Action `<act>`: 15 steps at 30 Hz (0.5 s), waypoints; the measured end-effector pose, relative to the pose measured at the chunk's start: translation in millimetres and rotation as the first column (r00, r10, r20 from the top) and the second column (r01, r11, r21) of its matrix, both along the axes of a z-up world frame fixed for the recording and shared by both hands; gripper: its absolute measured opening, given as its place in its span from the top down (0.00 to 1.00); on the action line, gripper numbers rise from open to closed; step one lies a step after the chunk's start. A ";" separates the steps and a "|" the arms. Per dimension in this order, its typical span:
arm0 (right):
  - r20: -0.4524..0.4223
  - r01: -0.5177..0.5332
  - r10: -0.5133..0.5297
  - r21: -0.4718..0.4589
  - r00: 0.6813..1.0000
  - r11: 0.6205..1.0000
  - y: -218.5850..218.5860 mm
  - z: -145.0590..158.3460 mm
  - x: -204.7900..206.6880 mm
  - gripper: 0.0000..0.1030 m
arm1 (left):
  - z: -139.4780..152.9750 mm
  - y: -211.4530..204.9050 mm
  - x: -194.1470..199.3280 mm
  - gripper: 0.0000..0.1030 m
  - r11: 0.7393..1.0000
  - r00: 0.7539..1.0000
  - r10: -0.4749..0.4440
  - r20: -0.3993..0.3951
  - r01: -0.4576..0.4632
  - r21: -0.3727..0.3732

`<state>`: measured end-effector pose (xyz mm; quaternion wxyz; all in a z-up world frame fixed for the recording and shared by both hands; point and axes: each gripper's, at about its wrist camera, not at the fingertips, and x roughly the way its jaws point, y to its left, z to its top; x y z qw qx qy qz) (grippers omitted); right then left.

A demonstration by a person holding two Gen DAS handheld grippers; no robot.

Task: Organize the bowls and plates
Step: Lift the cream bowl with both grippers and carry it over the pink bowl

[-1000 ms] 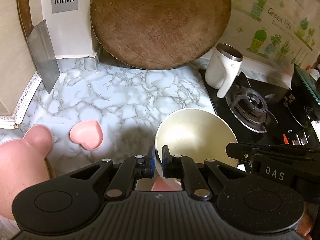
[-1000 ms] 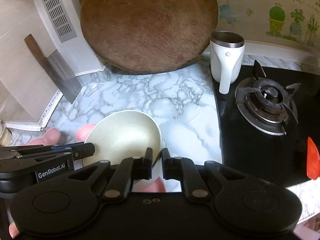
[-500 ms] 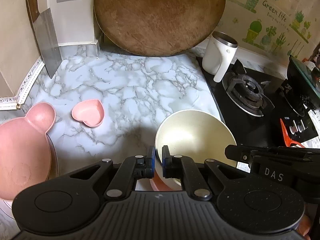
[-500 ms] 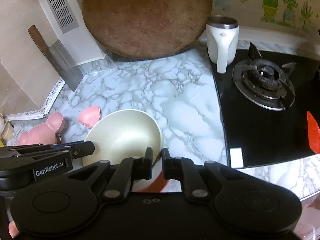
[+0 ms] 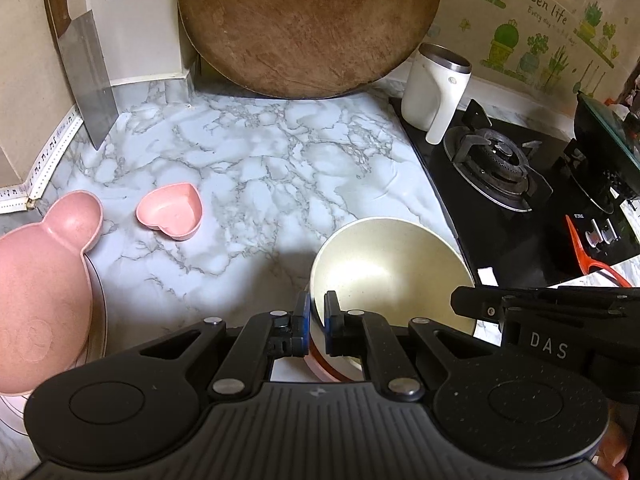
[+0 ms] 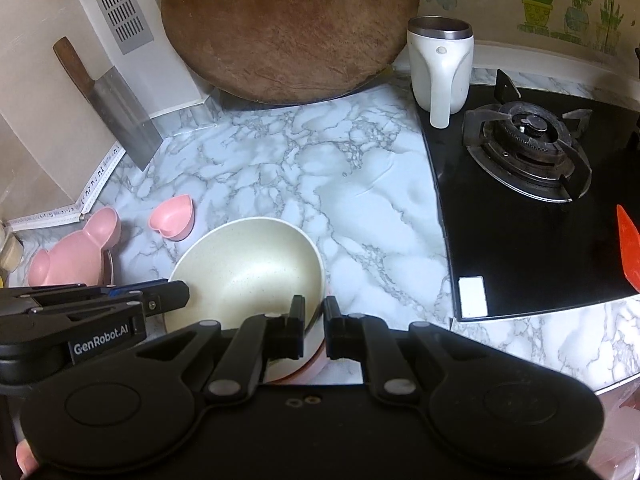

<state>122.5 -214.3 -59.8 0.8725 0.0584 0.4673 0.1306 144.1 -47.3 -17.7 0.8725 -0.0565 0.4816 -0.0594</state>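
Marble-patterned tabletop [image 5: 256,168] fills the middle, and the cream bowl [image 5: 390,268] near its front edge serves as the landmark. Far left of the bowl lies a pink mouse-eared plate [image 5: 38,280], resting on a pale plate whose rim shows beneath it. Between that plate and the bowl sits a small pink heart dish [image 5: 170,211], apart from both. Behind and left of the bowl a cleaver [image 5: 86,76] leans on the wall; directly behind, a round wooden board [image 5: 308,24] stands upright. The left gripper [image 5: 316,316] pinches the bowl's left rim between narrow jaws. The bowl sits nested in a pink-rimmed bowl below. The right gripper [image 6: 314,320] clamps the right rim likewise. Right of the bowl are a white mug [image 5: 434,88] and a black gas stove [image 5: 500,160].
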 end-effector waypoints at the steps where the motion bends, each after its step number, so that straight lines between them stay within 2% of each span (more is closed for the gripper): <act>1: -0.003 -0.001 0.001 0.001 1.000 1.000 0.0 -0.8 0.1 0.90 | -0.8 0.9 0.3 0.94 1.000 1.000 0.002 -0.001 -0.002 -0.005; 15: -0.012 -0.017 0.017 -0.007 1.000 1.000 2.6 -7.3 2.5 0.90 | -7.7 2.2 0.9 0.94 1.000 1.000 0.004 -0.005 -0.004 0.003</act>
